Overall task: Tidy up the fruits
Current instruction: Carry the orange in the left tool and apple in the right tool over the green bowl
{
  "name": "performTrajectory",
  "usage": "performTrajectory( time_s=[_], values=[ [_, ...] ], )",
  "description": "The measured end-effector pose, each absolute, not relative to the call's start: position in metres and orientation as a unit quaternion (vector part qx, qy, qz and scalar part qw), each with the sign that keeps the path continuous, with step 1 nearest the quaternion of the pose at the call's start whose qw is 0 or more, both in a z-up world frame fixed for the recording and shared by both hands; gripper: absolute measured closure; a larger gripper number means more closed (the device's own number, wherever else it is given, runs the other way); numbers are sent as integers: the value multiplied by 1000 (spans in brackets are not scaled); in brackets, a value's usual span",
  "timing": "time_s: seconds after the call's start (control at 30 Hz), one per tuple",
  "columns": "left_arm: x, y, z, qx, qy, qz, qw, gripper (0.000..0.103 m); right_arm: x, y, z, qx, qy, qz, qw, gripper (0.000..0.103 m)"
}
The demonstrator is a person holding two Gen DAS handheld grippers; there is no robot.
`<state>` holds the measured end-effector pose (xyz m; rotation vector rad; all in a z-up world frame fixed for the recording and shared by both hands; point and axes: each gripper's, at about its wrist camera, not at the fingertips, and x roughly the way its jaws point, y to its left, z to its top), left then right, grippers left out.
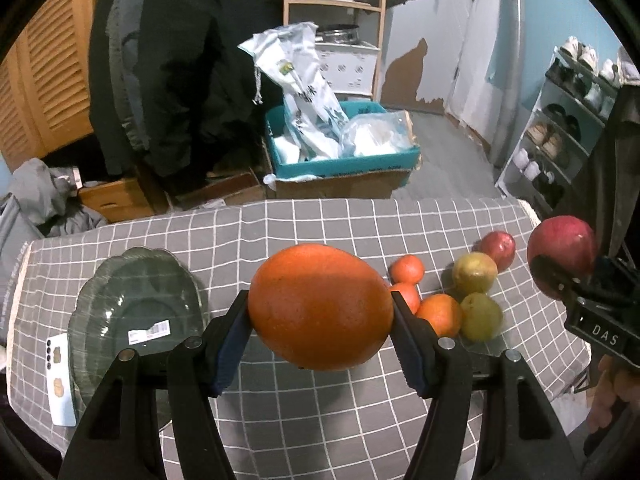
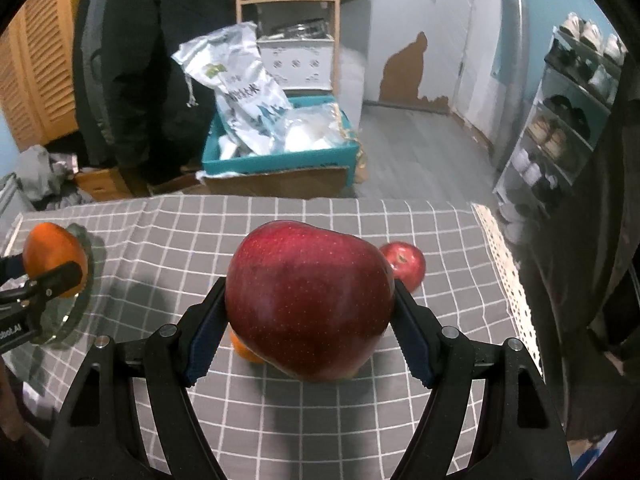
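The left gripper point(image 1: 320, 316) is clamped on a large orange point(image 1: 320, 306) held between its fingers above the checked tablecloth point(image 1: 320, 420), while the right gripper point(image 2: 308, 316) is clamped likewise on a red apple point(image 2: 308, 304).

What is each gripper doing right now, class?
Left gripper: shut on the large round orange fruit.
Right gripper: shut on the big dark red apple.
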<state>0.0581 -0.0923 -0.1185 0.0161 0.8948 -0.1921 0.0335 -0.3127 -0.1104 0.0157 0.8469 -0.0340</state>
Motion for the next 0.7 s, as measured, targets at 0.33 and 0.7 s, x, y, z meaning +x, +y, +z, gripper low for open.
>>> performTrajectory(
  time_s=[0.33, 0.7],
  values=[
    [52, -65, -102, 0, 410, -72, 909, 36, 32, -283, -90, -6, 393, 10, 920, 27],
    [49, -29, -91, -15, 395, -46, 918, 35, 44, -241, -77, -18, 379, 46, 924, 27]
  ],
)
